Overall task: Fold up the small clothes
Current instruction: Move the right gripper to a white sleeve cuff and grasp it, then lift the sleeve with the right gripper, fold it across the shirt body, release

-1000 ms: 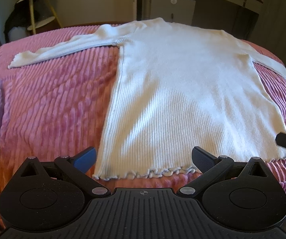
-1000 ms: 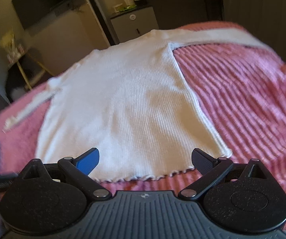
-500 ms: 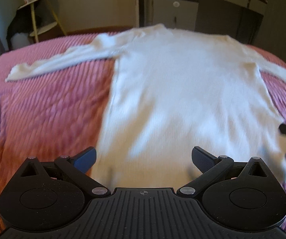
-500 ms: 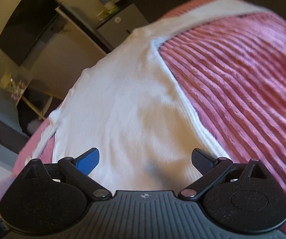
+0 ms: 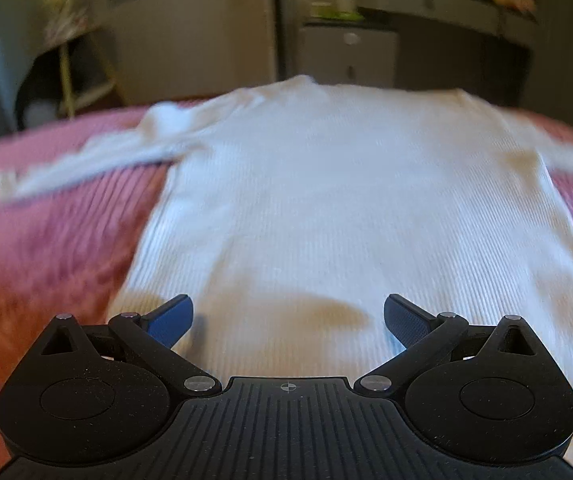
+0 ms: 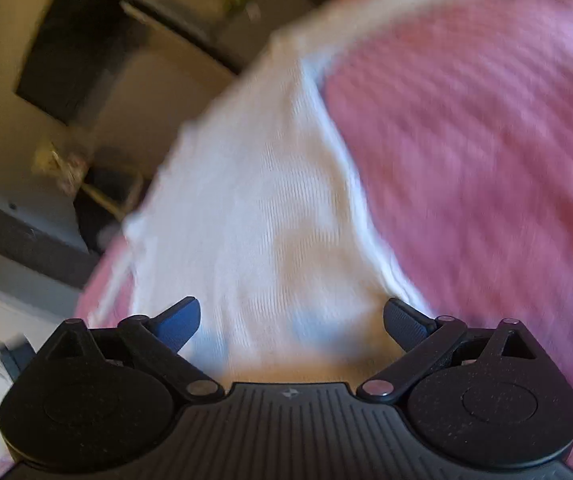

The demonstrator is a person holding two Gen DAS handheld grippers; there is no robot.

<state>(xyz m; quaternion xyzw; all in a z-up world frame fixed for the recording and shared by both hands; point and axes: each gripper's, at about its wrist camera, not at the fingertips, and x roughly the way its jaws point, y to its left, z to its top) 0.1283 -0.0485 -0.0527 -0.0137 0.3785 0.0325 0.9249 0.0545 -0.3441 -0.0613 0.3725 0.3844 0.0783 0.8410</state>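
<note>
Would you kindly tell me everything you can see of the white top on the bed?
The white top is a long-sleeved ribbed knit, spread flat and unfolded on the pink ribbed bedspread, neck pointing away. One sleeve stretches out sideways. The open left gripper and open right gripper sit at its near end, its hem hidden beneath them; contact is unclear.
</note>
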